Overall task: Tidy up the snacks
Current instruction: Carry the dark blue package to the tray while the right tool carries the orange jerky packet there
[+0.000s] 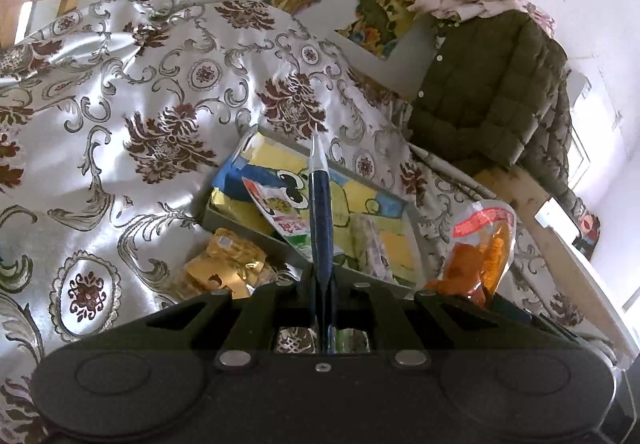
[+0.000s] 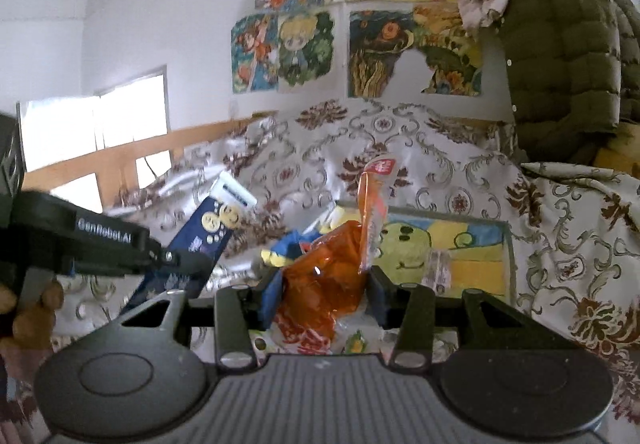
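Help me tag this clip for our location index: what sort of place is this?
Probably a lived-in room at home, perhaps a child's room. Cartoon posters cover the white wall, a quilted olive jacket hangs at the side, and a glossy floral cloth drapes the surface holding the snacks.

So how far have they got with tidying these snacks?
Partway, it seems. Already in the shallow box: a green-and-white packet and a clear wrapped snack. In hand: the left claw is shut on a dark blue packet, and the right claw holds an orange packet, both lifted near the box. Still left: a gold packet lying on the patterned cloth beside the box.
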The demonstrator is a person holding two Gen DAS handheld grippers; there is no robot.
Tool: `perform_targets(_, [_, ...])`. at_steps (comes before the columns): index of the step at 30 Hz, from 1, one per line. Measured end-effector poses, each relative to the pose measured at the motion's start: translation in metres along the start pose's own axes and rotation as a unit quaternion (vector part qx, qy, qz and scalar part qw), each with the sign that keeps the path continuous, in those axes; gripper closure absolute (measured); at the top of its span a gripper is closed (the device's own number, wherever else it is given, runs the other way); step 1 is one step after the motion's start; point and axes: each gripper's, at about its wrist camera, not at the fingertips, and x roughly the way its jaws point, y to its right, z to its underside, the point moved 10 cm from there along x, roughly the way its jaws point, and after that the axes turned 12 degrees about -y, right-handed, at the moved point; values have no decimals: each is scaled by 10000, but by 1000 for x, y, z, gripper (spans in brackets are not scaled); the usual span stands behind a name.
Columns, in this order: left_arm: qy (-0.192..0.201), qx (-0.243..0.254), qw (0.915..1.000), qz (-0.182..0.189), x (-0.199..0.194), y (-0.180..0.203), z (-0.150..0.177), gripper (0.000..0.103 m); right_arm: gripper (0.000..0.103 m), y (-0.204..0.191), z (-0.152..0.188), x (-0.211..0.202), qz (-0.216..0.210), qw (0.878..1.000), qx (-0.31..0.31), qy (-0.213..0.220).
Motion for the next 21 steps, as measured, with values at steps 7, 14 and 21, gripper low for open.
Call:
perform_targets(7, [316, 510, 9981, 146, 4, 21, -11, 97, 53, 13, -15, 11, -34, 9999, 119, 69])
perform_targets(14, [260, 972, 9943, 351, 42, 36, -46, 97, 53, 27, -43, 34, 188, 9996, -224, -68])
perform_targets(21, [483, 712, 9961, 205, 99, 27, -104, 97, 53, 60, -57, 71, 378, 9992, 111, -13])
